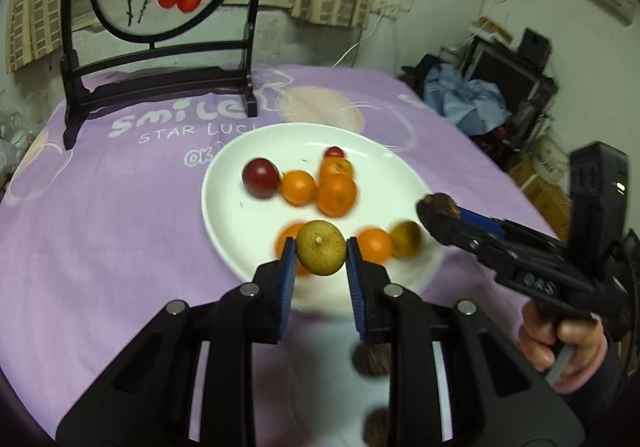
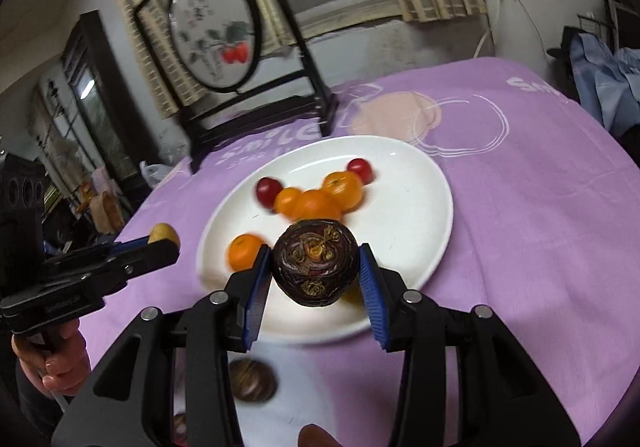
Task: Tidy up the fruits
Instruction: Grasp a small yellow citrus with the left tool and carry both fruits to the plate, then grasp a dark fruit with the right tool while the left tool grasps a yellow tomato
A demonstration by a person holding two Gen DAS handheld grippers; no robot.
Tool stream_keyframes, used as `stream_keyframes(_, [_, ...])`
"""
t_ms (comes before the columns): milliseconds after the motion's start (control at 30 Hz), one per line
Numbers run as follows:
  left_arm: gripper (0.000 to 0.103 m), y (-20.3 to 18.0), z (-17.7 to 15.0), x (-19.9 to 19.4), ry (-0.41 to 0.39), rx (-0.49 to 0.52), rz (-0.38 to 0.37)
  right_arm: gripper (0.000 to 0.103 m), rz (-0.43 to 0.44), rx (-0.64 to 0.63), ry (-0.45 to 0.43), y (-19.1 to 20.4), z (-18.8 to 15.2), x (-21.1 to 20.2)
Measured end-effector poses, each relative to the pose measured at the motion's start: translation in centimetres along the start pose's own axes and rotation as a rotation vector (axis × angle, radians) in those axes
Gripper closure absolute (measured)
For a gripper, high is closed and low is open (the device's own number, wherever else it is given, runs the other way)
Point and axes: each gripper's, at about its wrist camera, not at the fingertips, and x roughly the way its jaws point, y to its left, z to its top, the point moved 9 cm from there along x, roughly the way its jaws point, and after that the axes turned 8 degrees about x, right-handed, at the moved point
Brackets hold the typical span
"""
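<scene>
Fruits are split between your two tools and the white plate (image 1: pixel 224 215) right now. Your left tool (image 1: pixel 320 253) angles down over the plate's near rim, its blue pads clamped on a greenish-yellow citrus (image 1: pixel 321 247) with the stem end facing the camera. Your right tool (image 2: pixel 316 267) tilts down the same way and is clamped on a dark, brownish-purple round fruit (image 2: pixel 316 263), held above the near part of the plate. From the left wrist view you can see your right hand (image 1: pixel 564 343) wrapped round the handle, off to the right of the left tool.

Just past the left tool's tips, the plate holds a cluster of small orange fruits (image 1: pixel 336 193) with a dark red one (image 1: pixel 260 177) to their left and a smaller red one (image 1: pixel 334 152) behind. Closer in, there's another orange one (image 1: pixel 374 245) and a yellowish one (image 1: pixel 406 239), both blurry. The plate sits on the purple-clothed surface (image 1: pixel 120 227). Below the right tool, nearer you, a brown round fruit (image 2: pixel 252 381) lies on the cloth.
</scene>
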Motion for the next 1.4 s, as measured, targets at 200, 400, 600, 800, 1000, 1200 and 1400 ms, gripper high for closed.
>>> stream_keyframes(200, [0.078, 3.4, 1.1, 4.5, 0.079, -0.039, 0.074, 0.058, -0.002, 0.003, 0.026, -0.9, 0.8, 2.5])
stream_keyframes(400, [0.02, 3.8, 0.8, 2.2, 0.049, -0.065, 0.13, 0.039, 0.068, -0.031, 0.007, 1.9, 0.6, -1.3])
stream_keyframes(600, [0.008, 3.2, -2.9, -4.8, -0.029, -0.073, 0.135, 0.039, 0.208, -0.121, 0.076, 6.8, -2.9, -4.9])
stream_keyframes(800, [0.006, 5.3, -9.0, -6.5, -0.011, -0.195, 0.197, 0.039, 0.224, -0.291, 0.204, 9.4, -9.7, -5.1])
stream_keyframes(1000, [0.006, 6.3, -11.3, -7.1, 0.003, -0.253, 0.208, 0.039, 0.183, -0.423, 0.285, 10.9, -13.6, -3.9])
stream_keyframes(1200, [0.006, 6.5, -11.4, -7.7, -0.017, -0.243, 0.237, 0.039, 0.171, -0.417, 0.336, 10.3, -14.4, -2.7])
stream_keyframes(1400, [0.006, 6.8, -11.4, -8.3, -0.036, -0.276, 0.206, 0.039, 0.162, -0.416, 0.336, 10.2, -14.6, -1.9])
